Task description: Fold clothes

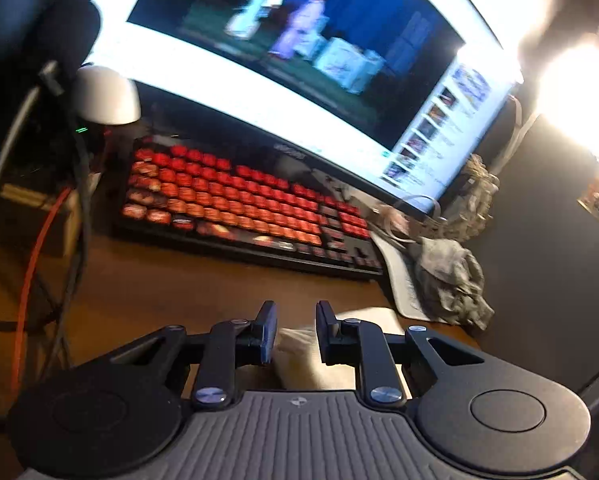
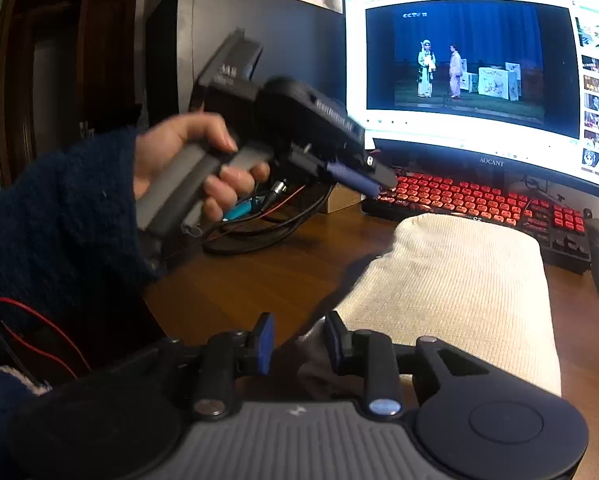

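1. Cloth (image 2: 455, 280), cream, folded, is laid flat on the desk (image 2: 259, 276) just in front of the red keyboard (image 2: 479, 200), below the lit monitor (image 2: 475, 68).
2. Left gripper (image 2: 373, 180) is held in a hand (image 2: 195, 160) above the desk, left of the cloth; jaws are seen narrowly parted, nothing gripped.
3. Right gripper (image 2: 299, 344) is set low at the cloth's near edge; jaws are parted, cloth is seen between them, not pinched.
4. A crumpled grey rag (image 1: 451, 276) is seen right of the keyboard.
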`<action>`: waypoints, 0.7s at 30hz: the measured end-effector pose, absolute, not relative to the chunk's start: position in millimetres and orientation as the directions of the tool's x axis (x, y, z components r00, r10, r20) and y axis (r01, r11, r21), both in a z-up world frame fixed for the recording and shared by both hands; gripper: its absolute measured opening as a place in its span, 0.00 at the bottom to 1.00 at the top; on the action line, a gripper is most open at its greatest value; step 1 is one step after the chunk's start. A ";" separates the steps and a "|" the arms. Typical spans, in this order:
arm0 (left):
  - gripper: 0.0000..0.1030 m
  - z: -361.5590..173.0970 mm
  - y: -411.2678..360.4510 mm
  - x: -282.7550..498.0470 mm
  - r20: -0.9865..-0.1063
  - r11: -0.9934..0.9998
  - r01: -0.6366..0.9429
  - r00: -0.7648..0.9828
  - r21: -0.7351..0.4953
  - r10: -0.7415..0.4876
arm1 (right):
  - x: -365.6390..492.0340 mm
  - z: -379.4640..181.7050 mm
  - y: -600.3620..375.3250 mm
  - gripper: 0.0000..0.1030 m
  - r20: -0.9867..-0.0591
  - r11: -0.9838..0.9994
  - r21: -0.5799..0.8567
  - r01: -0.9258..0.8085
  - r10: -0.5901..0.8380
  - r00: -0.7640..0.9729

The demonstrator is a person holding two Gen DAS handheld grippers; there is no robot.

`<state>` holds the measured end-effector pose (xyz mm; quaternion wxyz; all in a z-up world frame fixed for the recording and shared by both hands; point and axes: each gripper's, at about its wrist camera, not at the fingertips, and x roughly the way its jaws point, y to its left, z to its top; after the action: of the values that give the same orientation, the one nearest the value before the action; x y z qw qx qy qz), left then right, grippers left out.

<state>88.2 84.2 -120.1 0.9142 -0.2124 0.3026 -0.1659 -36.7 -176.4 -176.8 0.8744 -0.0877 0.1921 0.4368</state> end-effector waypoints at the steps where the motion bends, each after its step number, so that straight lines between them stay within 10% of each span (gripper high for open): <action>1: 0.18 -115.8 77.0 85.6 -0.480 0.859 0.197 0.760 -0.473 -0.439 | -38.1 -176.4 -175.8 0.28 -0.416 0.604 0.004 -0.797 0.726 0.548; 13: 0.23 -116.8 12.8 87.3 -0.516 0.833 0.383 0.657 -0.400 -0.550 | -63.9 -176.6 -166.0 0.06 -0.411 0.576 -0.182 -0.797 0.691 0.594; 21: 0.23 -108.7 28.0 46.9 -0.483 0.809 0.410 0.654 -0.420 -0.582 | -56.0 -162.4 -206.4 0.07 -0.350 0.630 0.040 -0.776 0.736 0.579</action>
<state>46.9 28.0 -108.7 0.8988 -0.1380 0.3113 -0.2761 -56.0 -206.4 -162.4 0.8867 -0.0589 0.1690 0.4263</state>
